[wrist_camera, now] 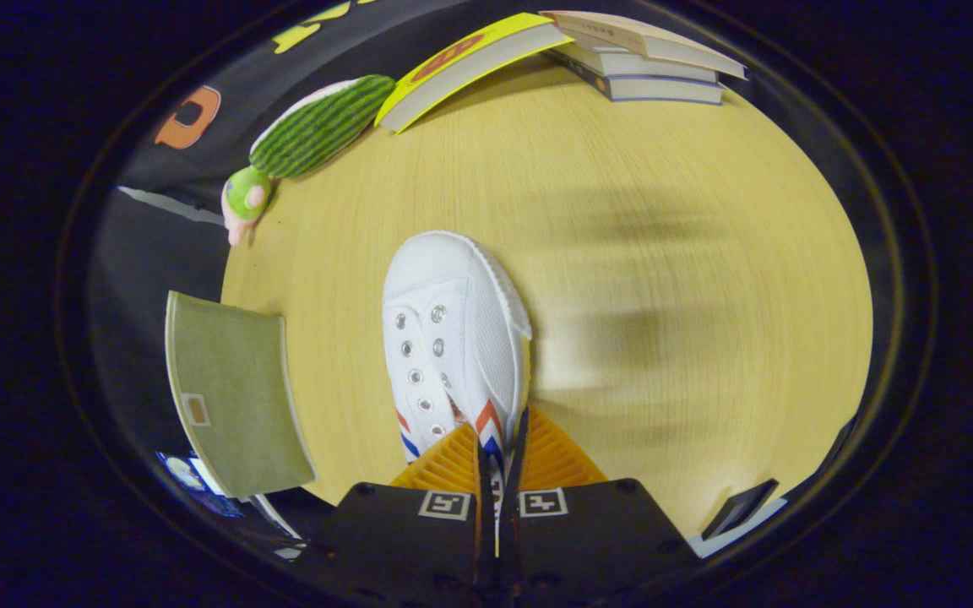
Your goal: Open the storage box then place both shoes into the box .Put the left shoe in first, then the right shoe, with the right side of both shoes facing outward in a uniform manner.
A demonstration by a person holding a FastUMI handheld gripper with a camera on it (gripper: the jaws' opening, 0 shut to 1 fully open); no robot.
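Two fingers of the gripper (499, 460) sit closest, and they are pressed in tight on the side wall of a white shoe (453, 346), pinching the thin edge near its heel. That shoe has small silver lace holes and red and blue stripes by the fingers, and its round toe points away from them over the yellow wooden table (664, 279). It looks held up a little above the table, though it is hard to be sure. Just beside the shoe, on one side, is a flat green panel (233, 397) with a small pale tag on it; it hangs partly past the table's edge. It may be part of the storage box, but that cannot be told. Farther off, at the table's edge, lies a soft toy (309, 139) that is striped green like a watermelon, with a little green and pink head. Beyond it lies a yellow book (474, 63), and next to that is a stack of books (643, 59).
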